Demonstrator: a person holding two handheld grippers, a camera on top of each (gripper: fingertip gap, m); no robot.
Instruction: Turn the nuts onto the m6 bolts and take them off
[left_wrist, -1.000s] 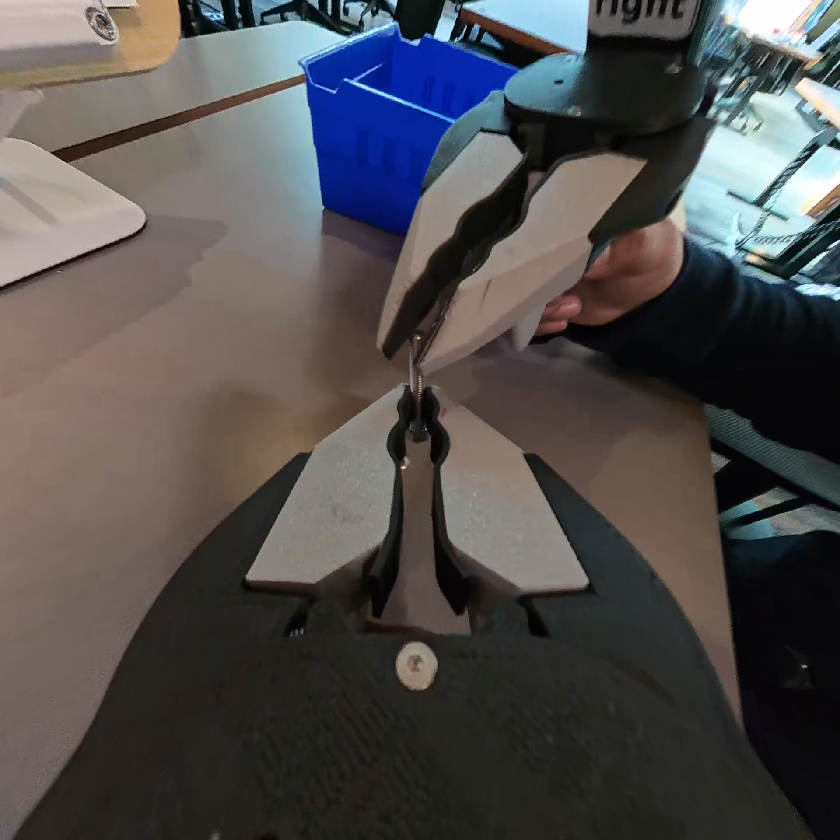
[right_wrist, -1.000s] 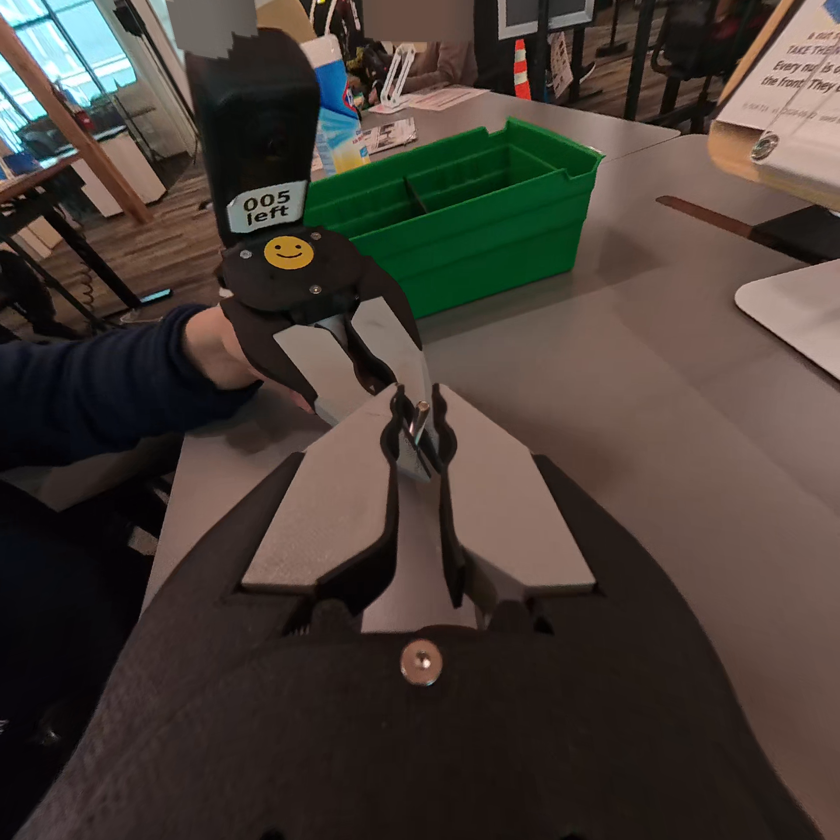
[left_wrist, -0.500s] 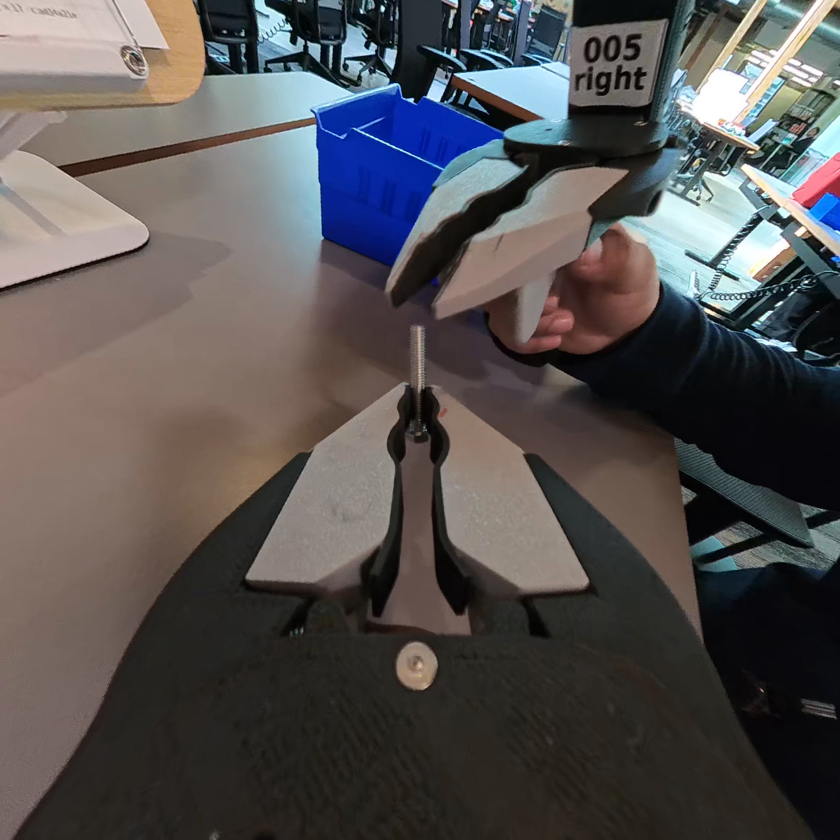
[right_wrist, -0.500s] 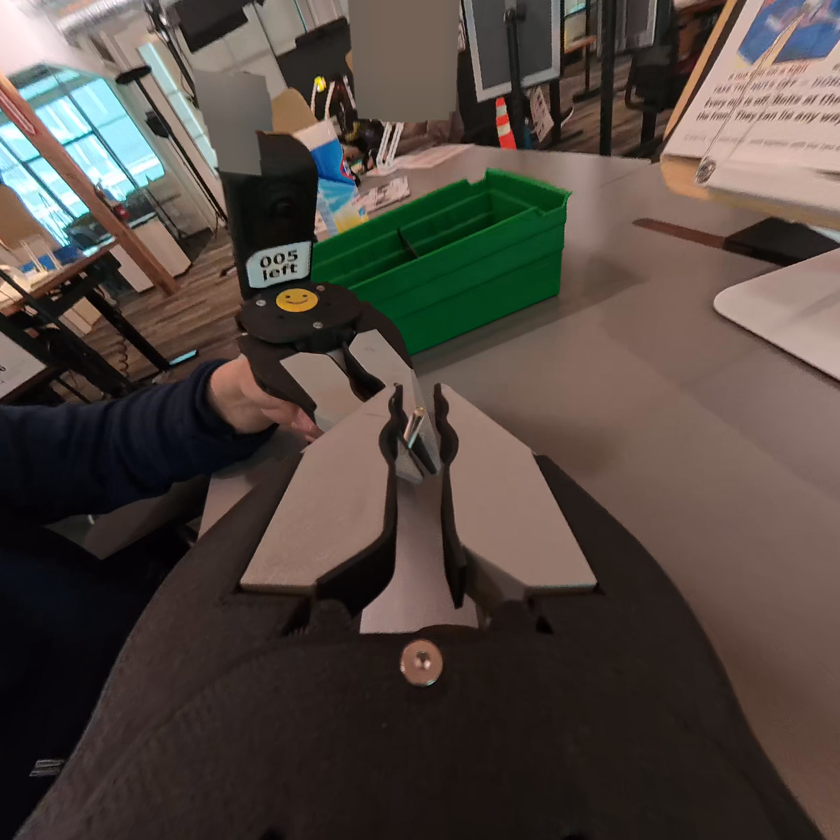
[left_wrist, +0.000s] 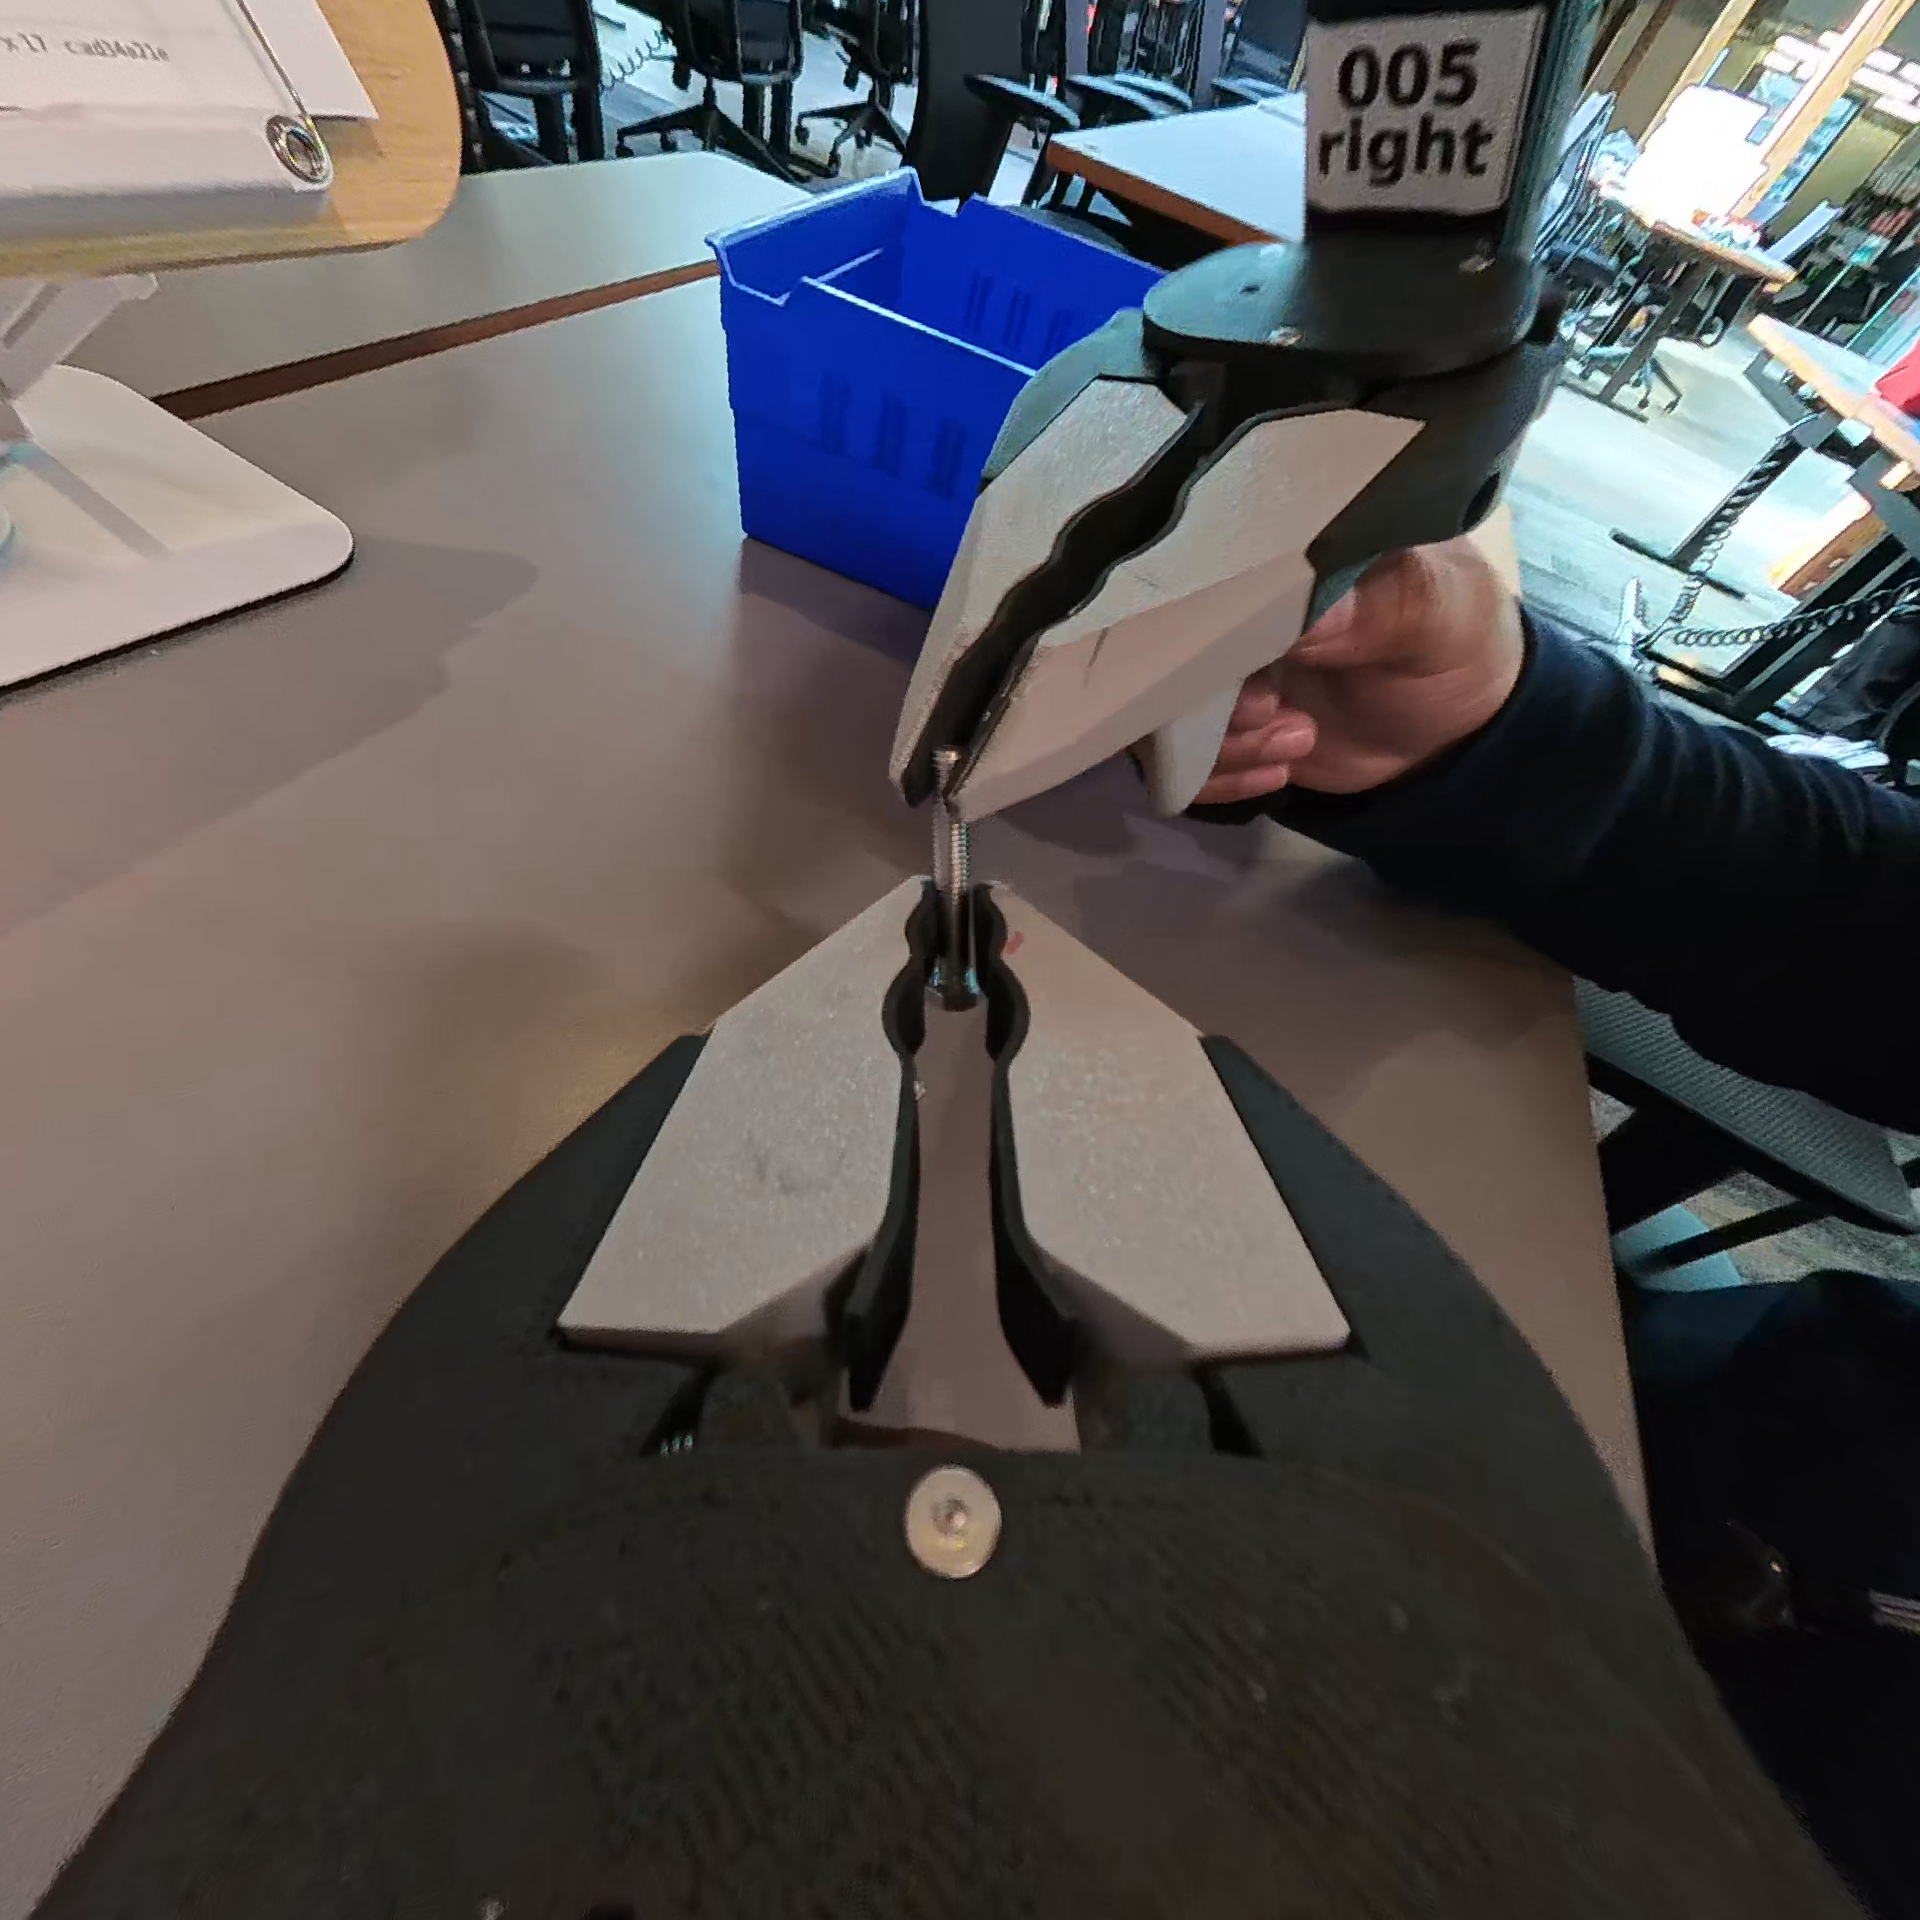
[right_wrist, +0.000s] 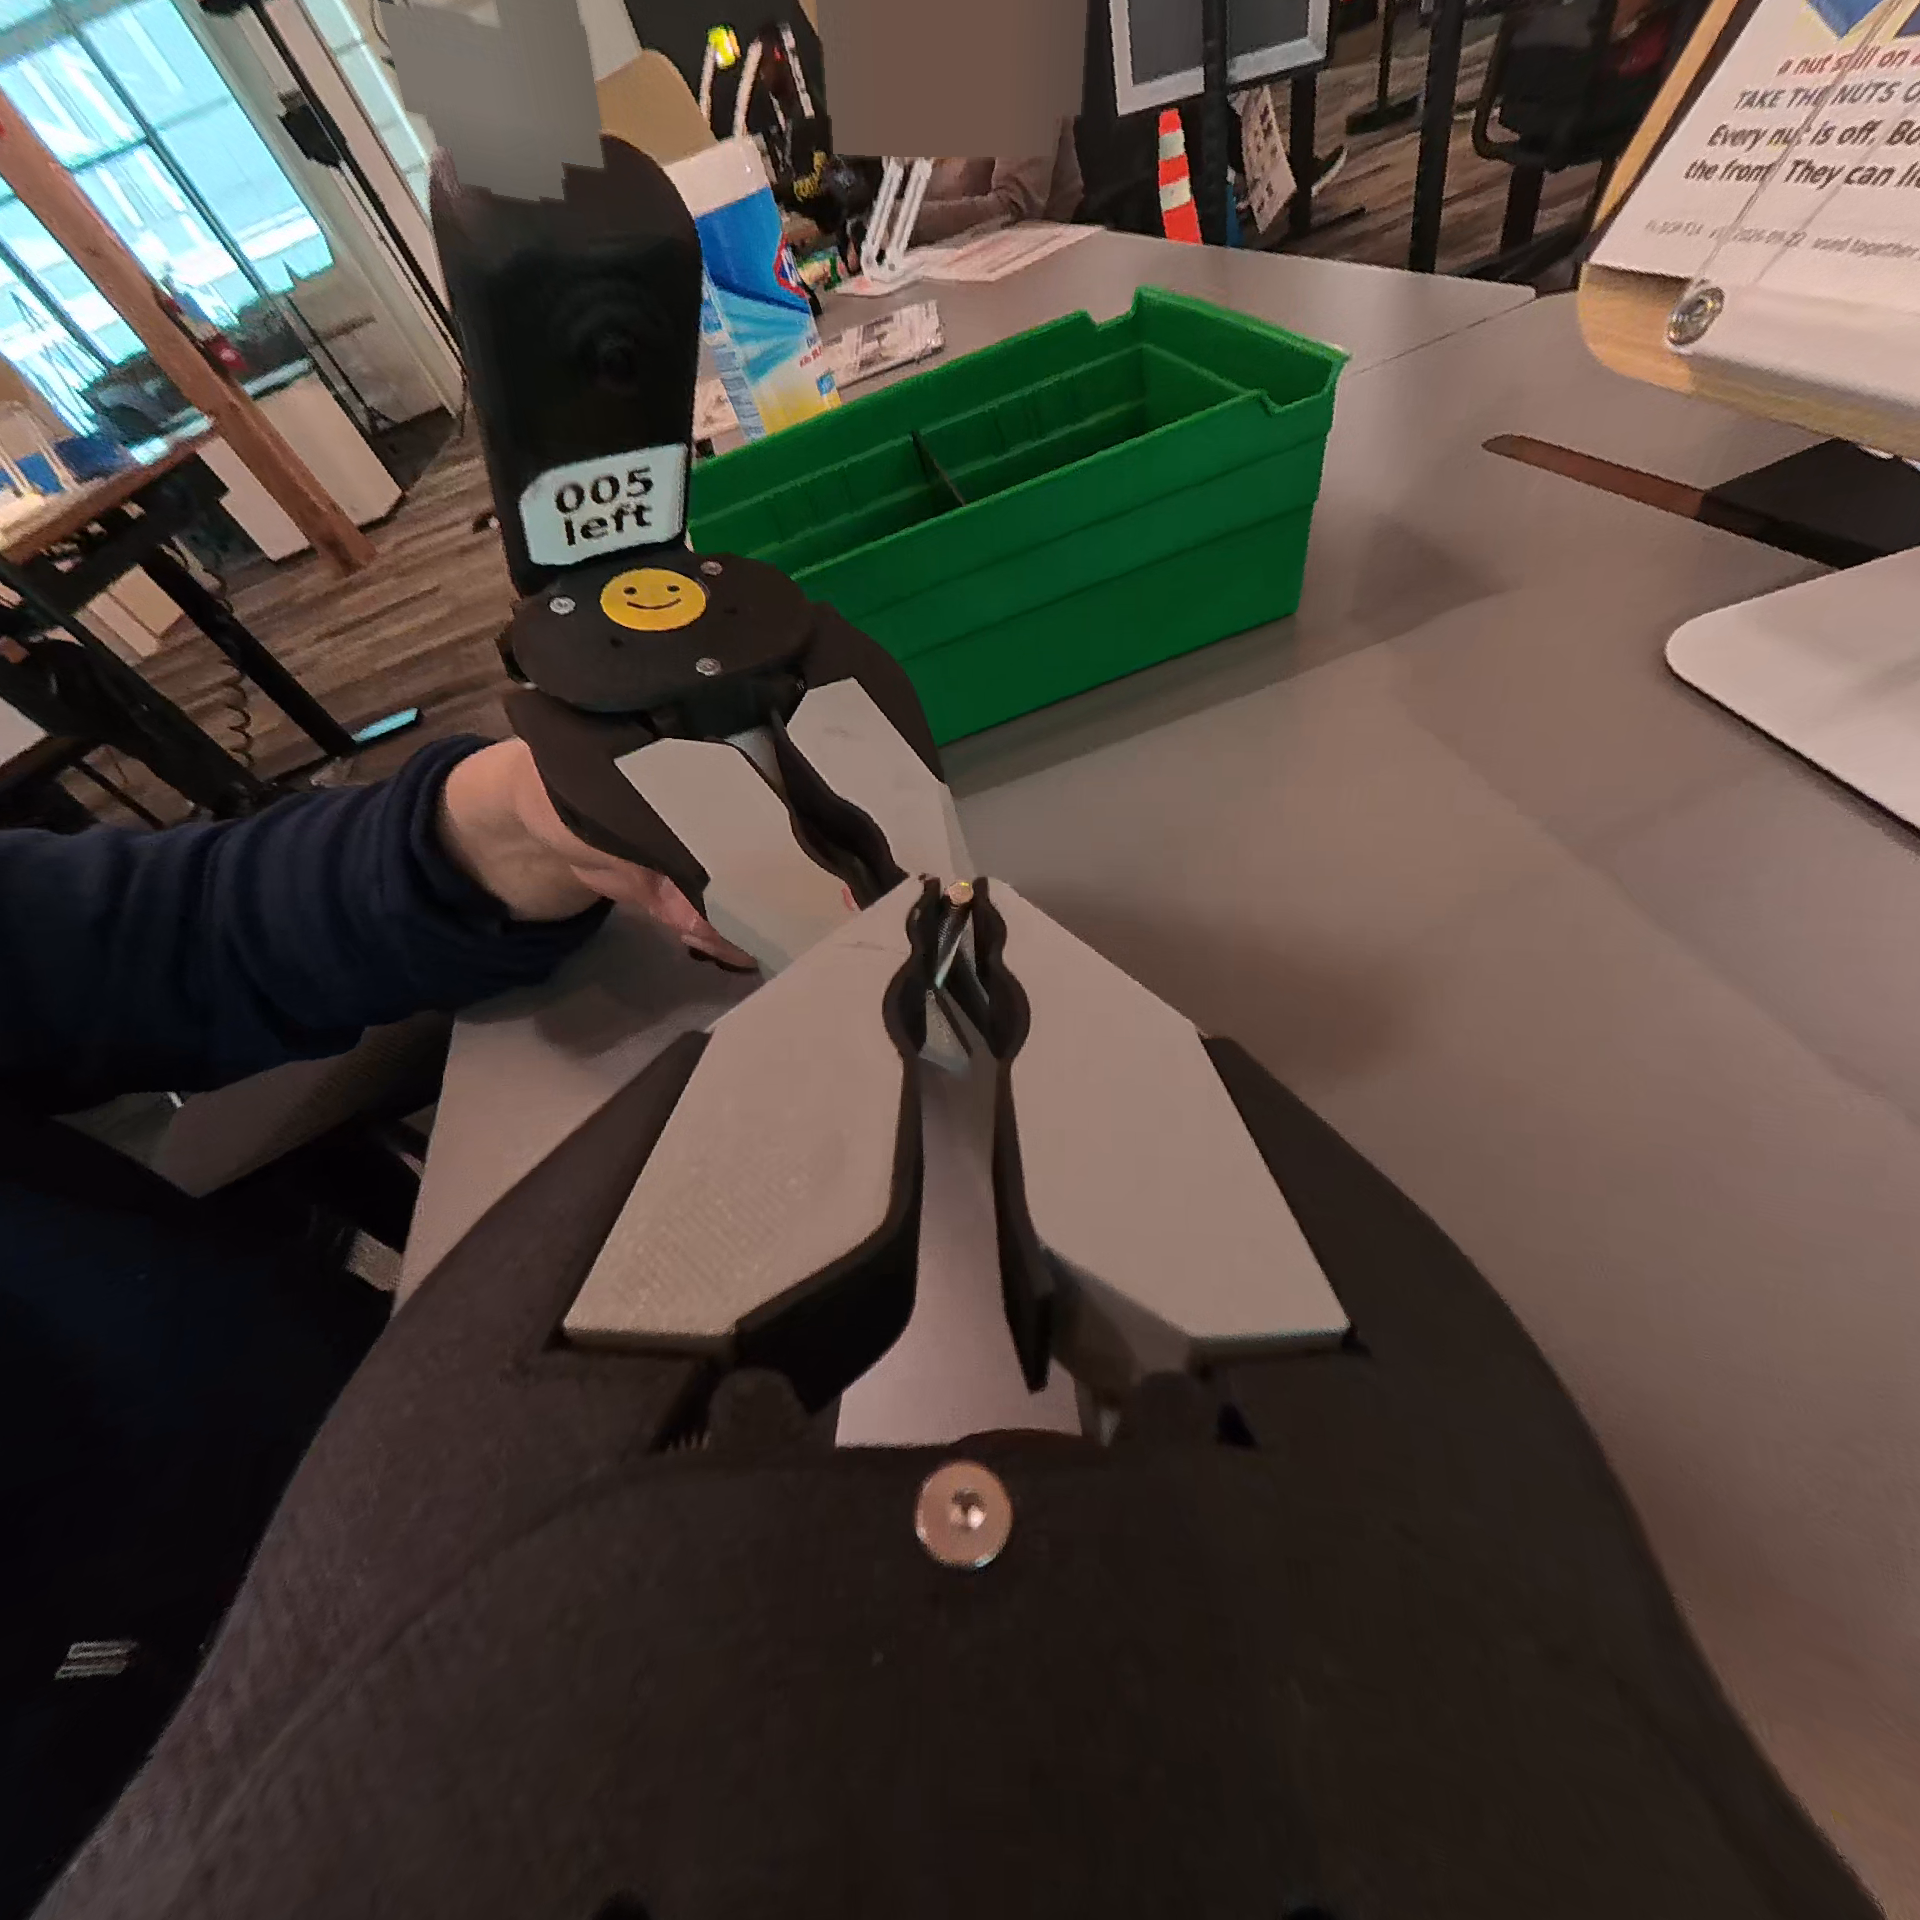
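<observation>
The bolt (left_wrist: 951, 831) is being gripped at its head end by the left gripper (left_wrist: 954, 914), whose fingers are being kept narrow around it, with the hex head (left_wrist: 953, 985) sitting in the notch just behind the tips. The threaded shaft is being held upright, pointing away from the left gripper and up into the right gripper (left_wrist: 940, 774), which is being lowered over it from above with its tips narrowed on the shaft's top end. In the right wrist view the bolt (right_wrist: 951, 925) is being seen end-on between the right gripper's (right_wrist: 954, 904) tips, with the left gripper (right_wrist: 883, 873) reaching in from the left beneath them. Whether a nut is being held on the shaft cannot be told. Each gripper is being held by a hand (left_wrist: 1382, 675) in a dark sleeve (right_wrist: 229, 935), above a grey table (left_wrist: 364, 831). A blue bin (left_wrist: 883, 416) is being shown behind the right gripper in the left wrist view, and a green bin (right_wrist: 1091, 561) with dividers behind the left gripper in the right wrist view. A white stand base (left_wrist: 135, 540) is lying at the table's far left.
</observation>
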